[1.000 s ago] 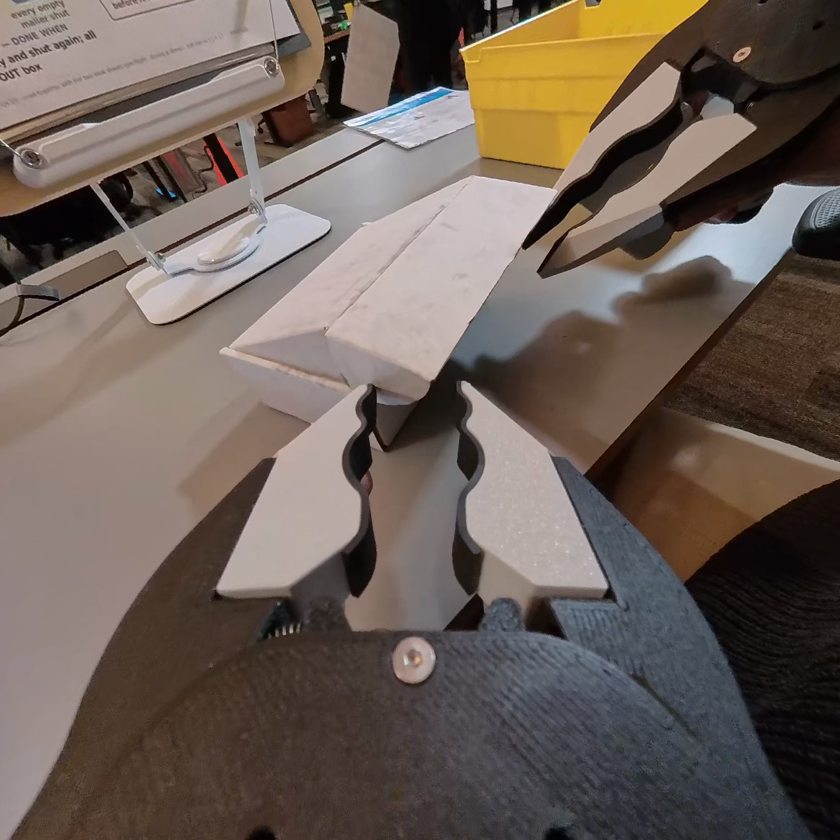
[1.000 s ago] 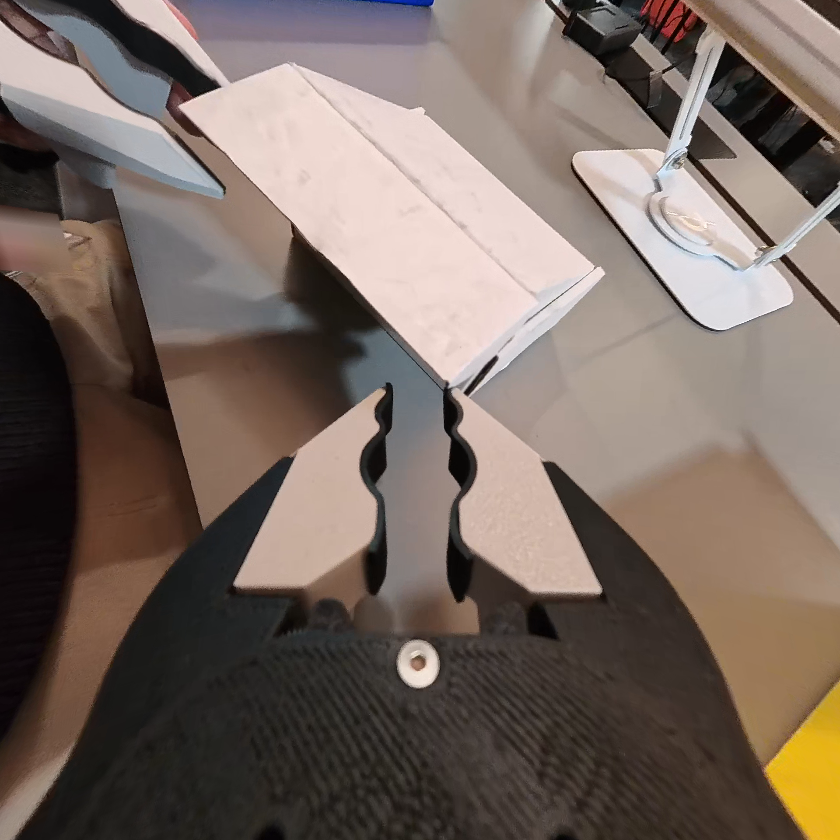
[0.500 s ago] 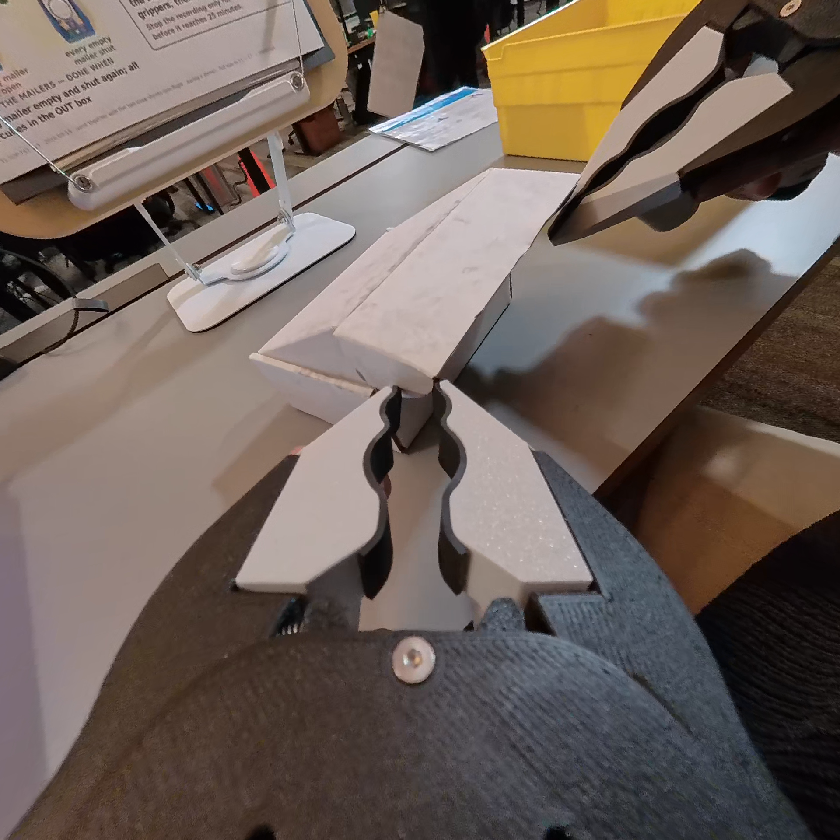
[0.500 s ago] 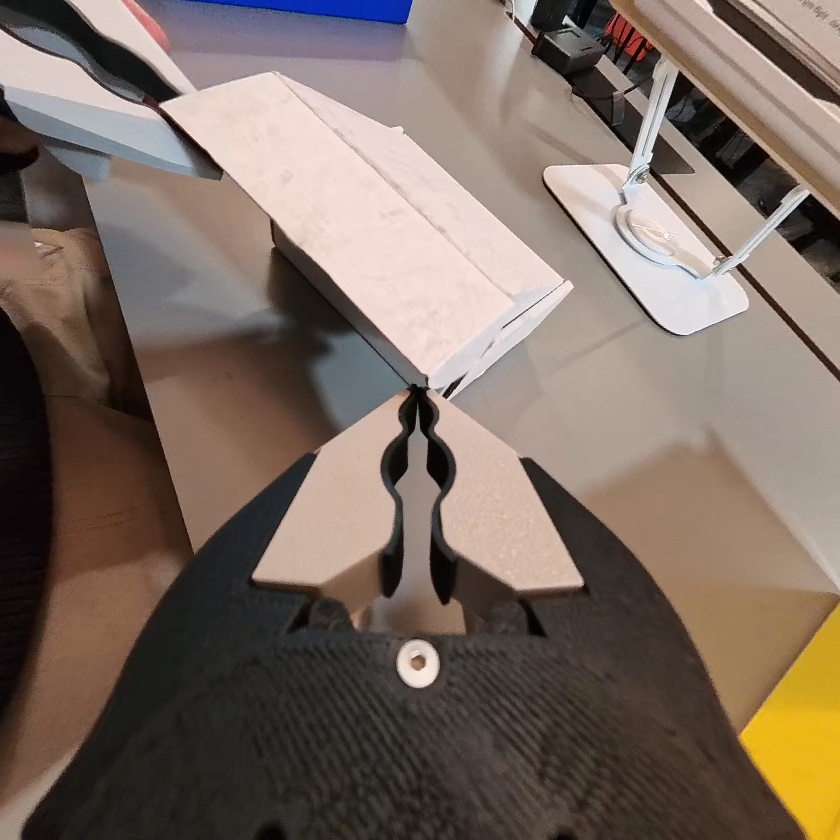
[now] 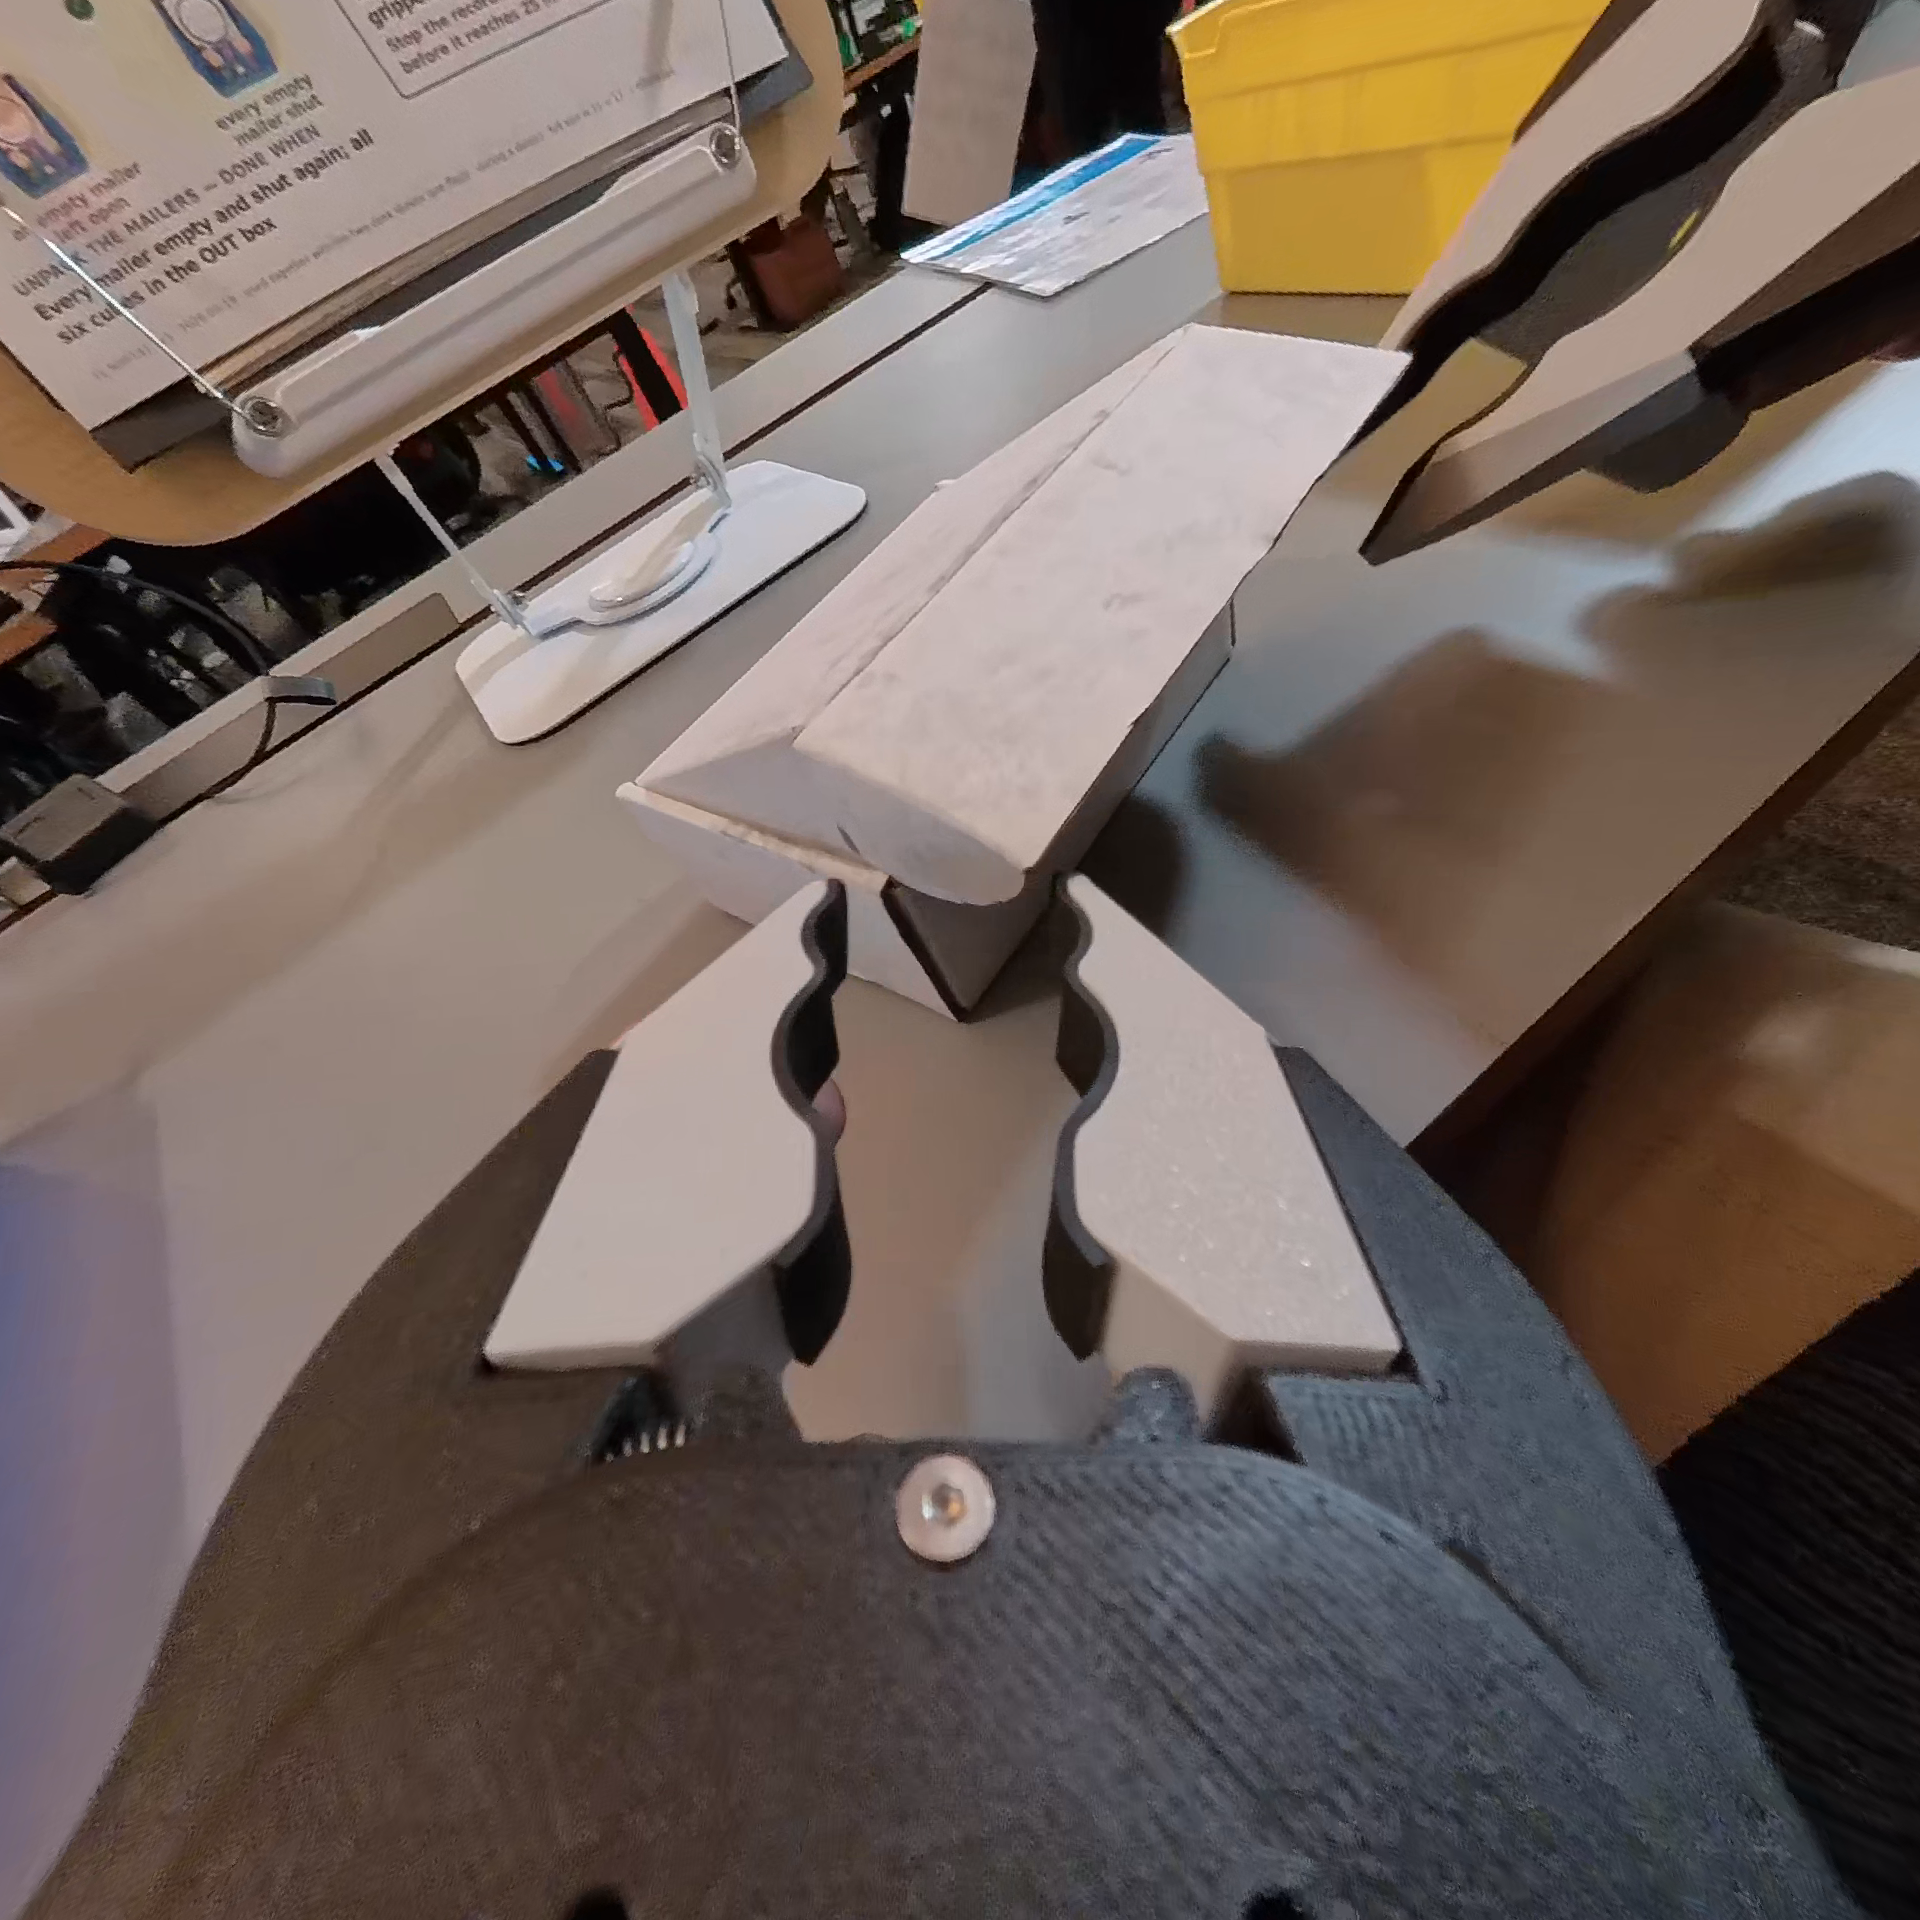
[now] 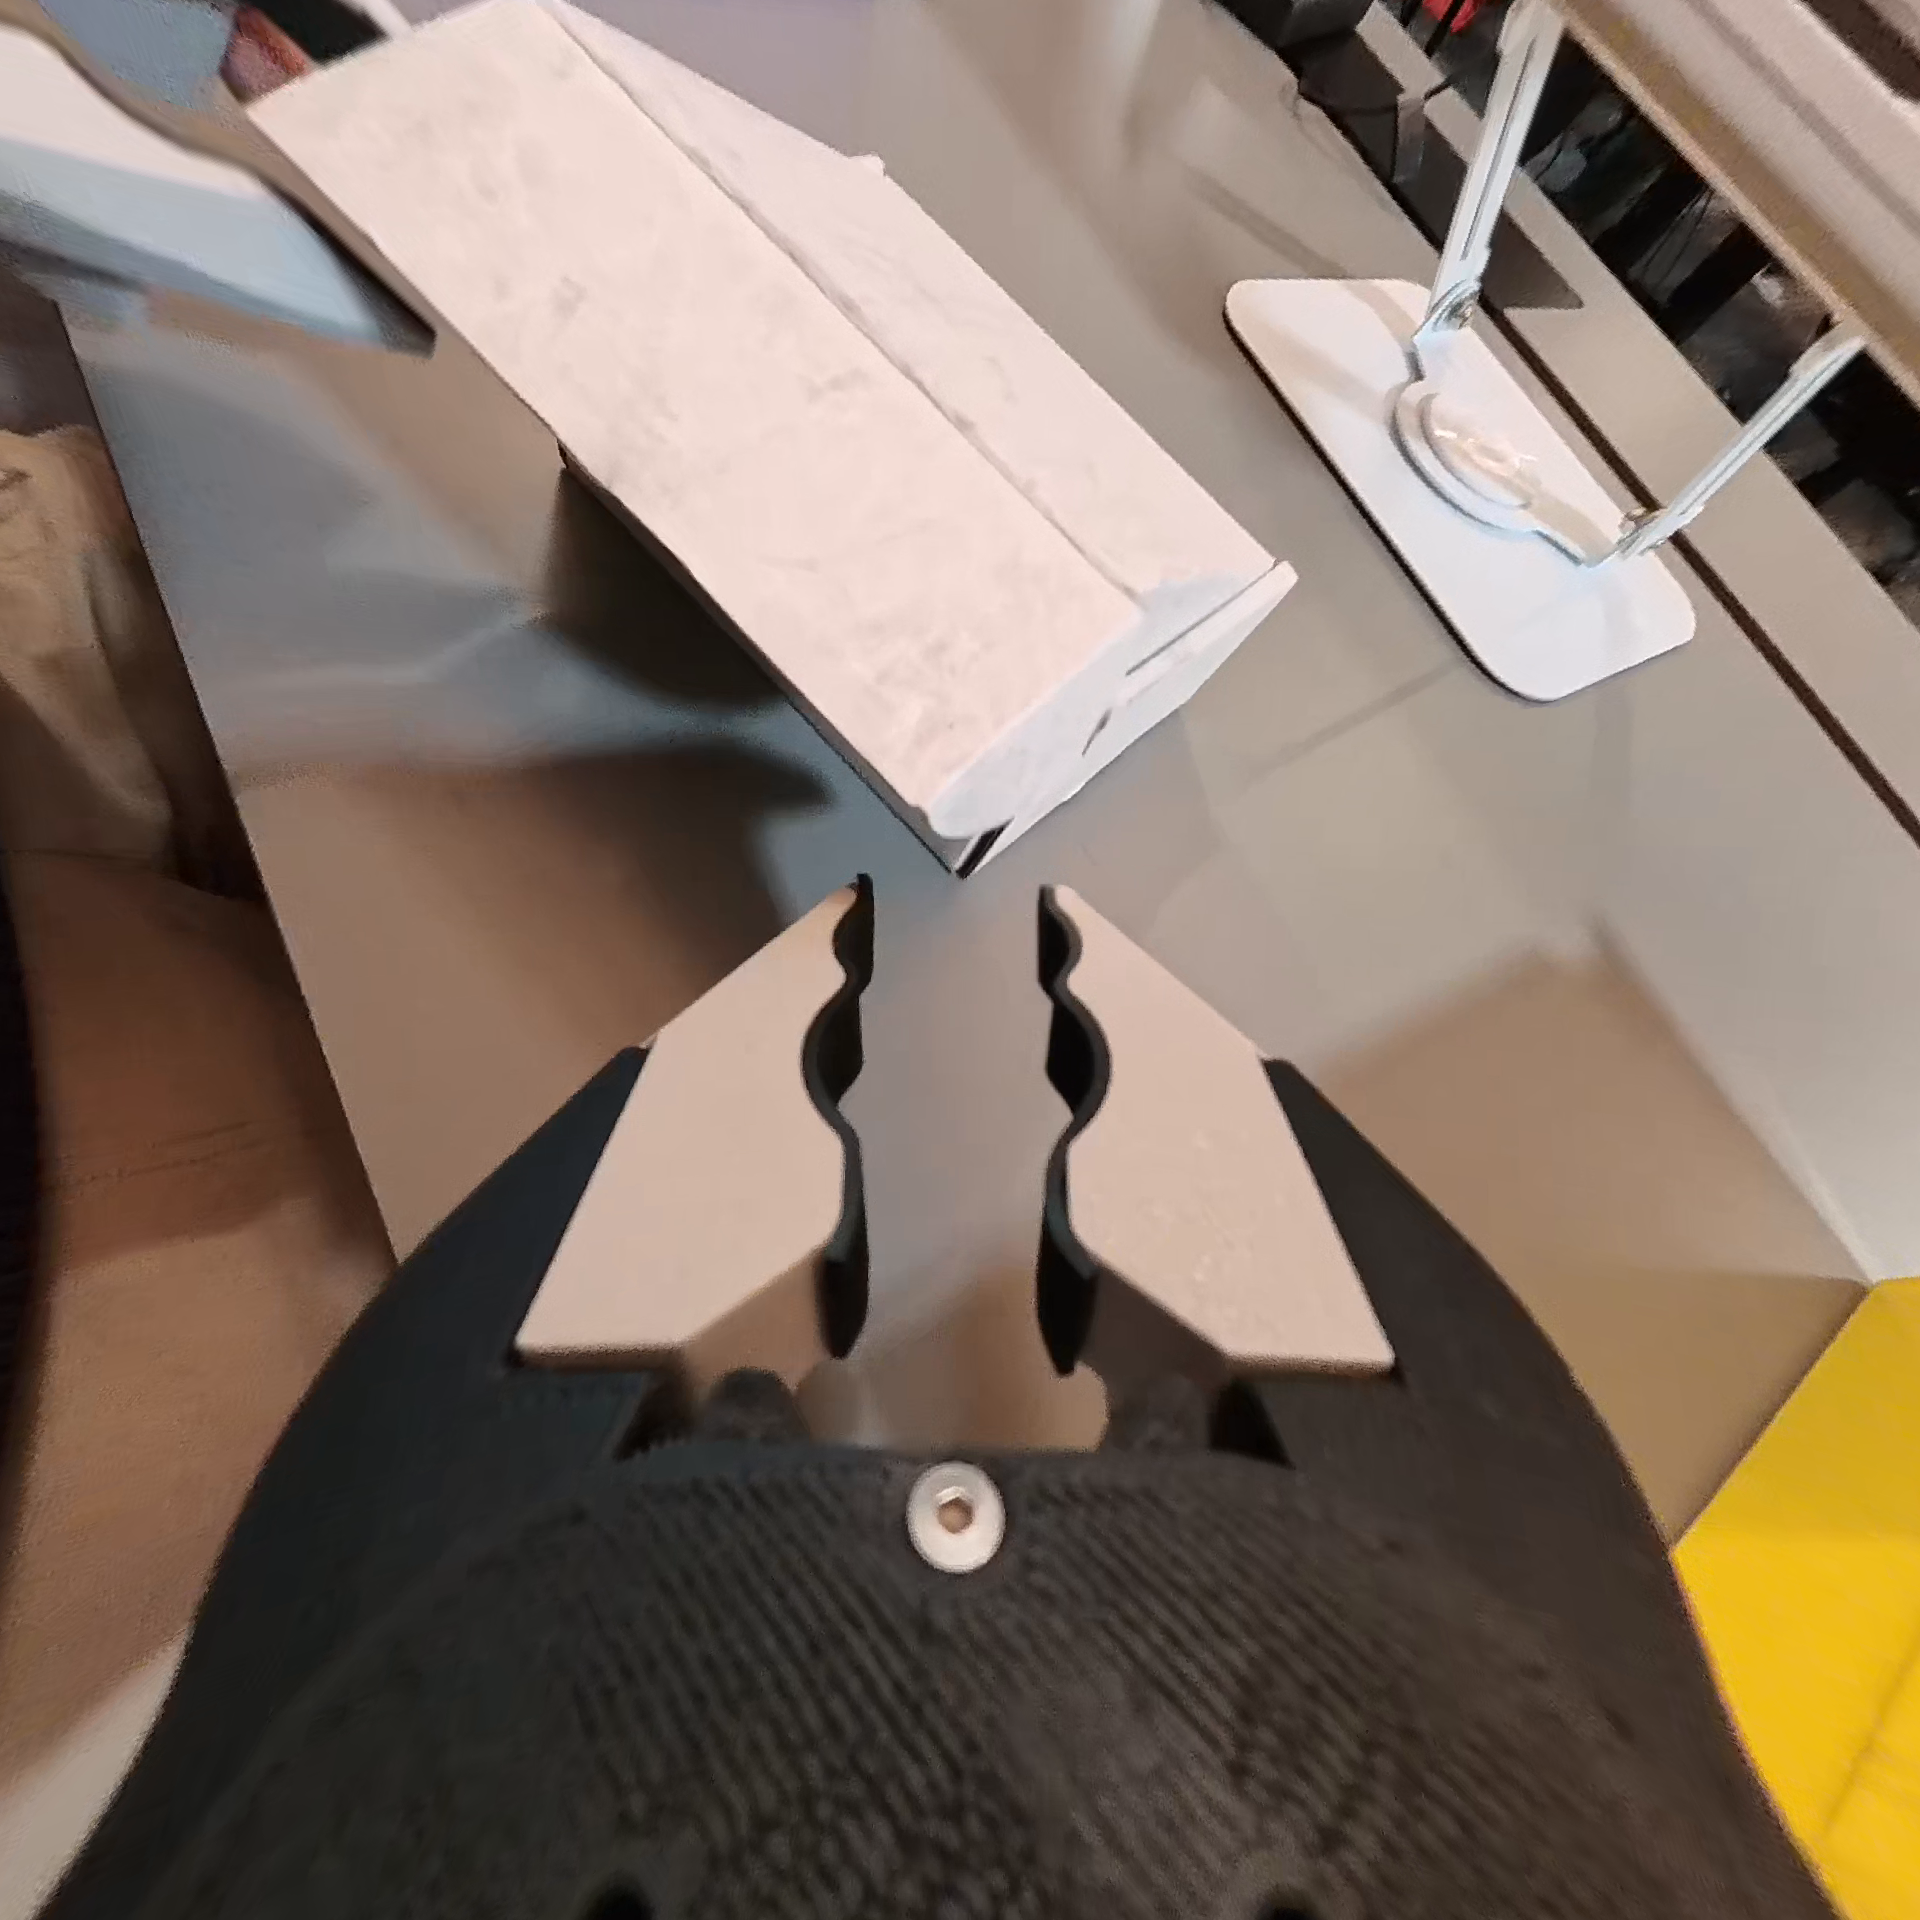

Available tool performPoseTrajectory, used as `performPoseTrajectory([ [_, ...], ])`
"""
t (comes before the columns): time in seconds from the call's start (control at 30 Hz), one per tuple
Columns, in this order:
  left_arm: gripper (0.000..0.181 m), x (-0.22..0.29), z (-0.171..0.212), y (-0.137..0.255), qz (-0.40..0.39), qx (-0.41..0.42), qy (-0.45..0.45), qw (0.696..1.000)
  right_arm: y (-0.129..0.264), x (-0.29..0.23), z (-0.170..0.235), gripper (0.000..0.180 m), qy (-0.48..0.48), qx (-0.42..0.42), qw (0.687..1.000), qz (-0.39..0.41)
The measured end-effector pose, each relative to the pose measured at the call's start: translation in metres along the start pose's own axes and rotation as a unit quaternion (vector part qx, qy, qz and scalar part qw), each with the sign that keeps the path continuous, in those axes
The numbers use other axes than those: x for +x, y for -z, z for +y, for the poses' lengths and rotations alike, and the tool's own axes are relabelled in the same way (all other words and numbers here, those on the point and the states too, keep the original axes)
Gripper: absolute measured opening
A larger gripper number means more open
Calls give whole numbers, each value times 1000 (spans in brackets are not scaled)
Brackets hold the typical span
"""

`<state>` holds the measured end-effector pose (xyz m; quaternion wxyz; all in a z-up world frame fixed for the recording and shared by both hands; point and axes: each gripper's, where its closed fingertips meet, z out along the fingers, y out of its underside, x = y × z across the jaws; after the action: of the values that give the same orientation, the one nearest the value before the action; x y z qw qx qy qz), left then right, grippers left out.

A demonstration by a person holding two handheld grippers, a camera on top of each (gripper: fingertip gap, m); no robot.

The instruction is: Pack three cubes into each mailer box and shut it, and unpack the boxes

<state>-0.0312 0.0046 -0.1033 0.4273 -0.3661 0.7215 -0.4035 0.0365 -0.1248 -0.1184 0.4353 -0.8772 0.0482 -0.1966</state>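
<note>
- Your left tongs [image 5: 951, 914] stand wide apart and hold nothing; their tips flank the near corner of the mailer [image 5: 997, 665], under the overhanging lip of its lid, seemingly without gripping it.
- Your right tongs [image 6: 951, 904] are also parted, somewhat narrower, and empty; in their own view they sit just short of the opposite corner of the mailer [image 6: 769, 436], not touching it.
- The mailer lies on the grey surface [image 5: 312, 987] close to its front edge, one tong at each end. Its lid sits on top but not flush: the front flap juts out past the wall, and a slit shows at the corner in the right wrist view.
- No cubes show in either view, so you cannot tell whether this box is full or empty.
- My reading: you are working the lid, either tucking it home or prising it up; the pictures do not settle which.
- Next, if closing, press the flap down and inward at both ends together, keeping the box from sliding off the front edge. If opening, catch the lip with one tong and steady the base with the other.
- Farther back stand a white stand [image 5: 665, 592] carrying an instruction sheet [image 5: 312, 125], and a yellow bin [image 5: 1351, 145].
</note>
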Motion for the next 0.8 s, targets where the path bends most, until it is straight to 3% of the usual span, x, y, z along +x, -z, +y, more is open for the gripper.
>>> performPoseTrajectory([
  [0.1,38,4,-3,-2,3,7,-1,1000,1,1,-14,31,-6,31,999,10],
  [0.23,19,2,-13,1,-22,31,-6,999,5,3,-28,15,-10,65,997,30],
  [0.4,16,-3,-20,6,-26,49,5,998,14,7,-35,9,-19,81,996,33],
  [0.8,16,9,-7,5,7,15,-12,1000,10,-2,-19,9,-8,33,999,-1],
])
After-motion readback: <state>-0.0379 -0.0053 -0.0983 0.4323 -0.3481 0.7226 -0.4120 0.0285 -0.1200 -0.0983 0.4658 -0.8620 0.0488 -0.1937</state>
